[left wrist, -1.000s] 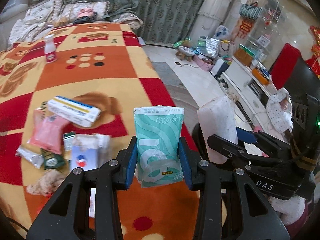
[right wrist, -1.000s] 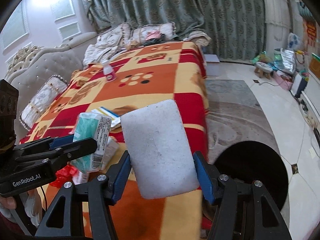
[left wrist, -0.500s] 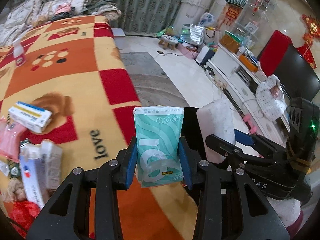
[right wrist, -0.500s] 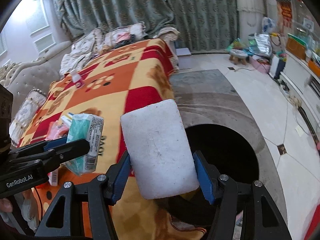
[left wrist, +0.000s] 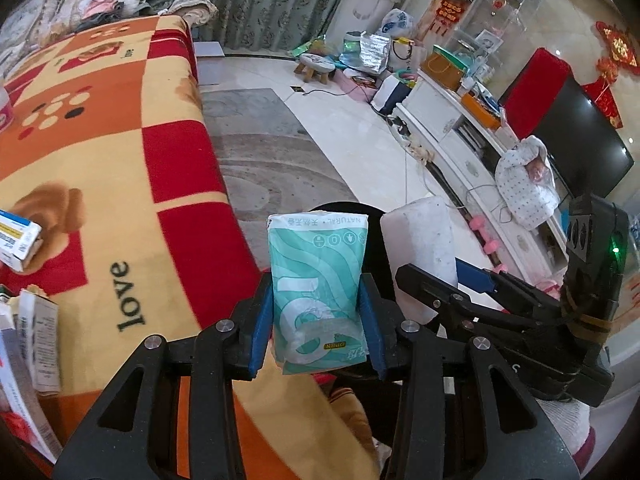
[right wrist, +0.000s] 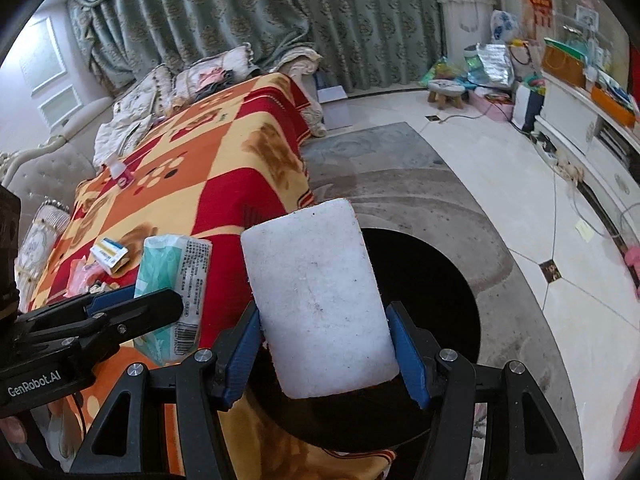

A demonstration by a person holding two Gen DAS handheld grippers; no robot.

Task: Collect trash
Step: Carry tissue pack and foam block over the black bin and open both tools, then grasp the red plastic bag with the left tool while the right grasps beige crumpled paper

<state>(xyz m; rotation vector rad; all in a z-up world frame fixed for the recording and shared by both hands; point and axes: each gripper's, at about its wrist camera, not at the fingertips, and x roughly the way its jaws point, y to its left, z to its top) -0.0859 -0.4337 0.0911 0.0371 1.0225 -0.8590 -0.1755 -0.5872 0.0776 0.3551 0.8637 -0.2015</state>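
On my left, the checked blanket [left wrist: 100, 184] carries a small box [left wrist: 18, 246] and more cartons [left wrist: 38, 344]. My left gripper [left wrist: 318, 322], its jaws easing open, has the teal tissue pack [left wrist: 318, 292] between its pads. My right gripper [right wrist: 324, 350] clamps the white foam block [right wrist: 320, 304] above the black bin [right wrist: 432, 292].

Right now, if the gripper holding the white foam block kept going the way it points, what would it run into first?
Probably the black bin's dark opening, right behind the white foam block in the right gripper. Nothing else shows between, though depth is hard to judge.
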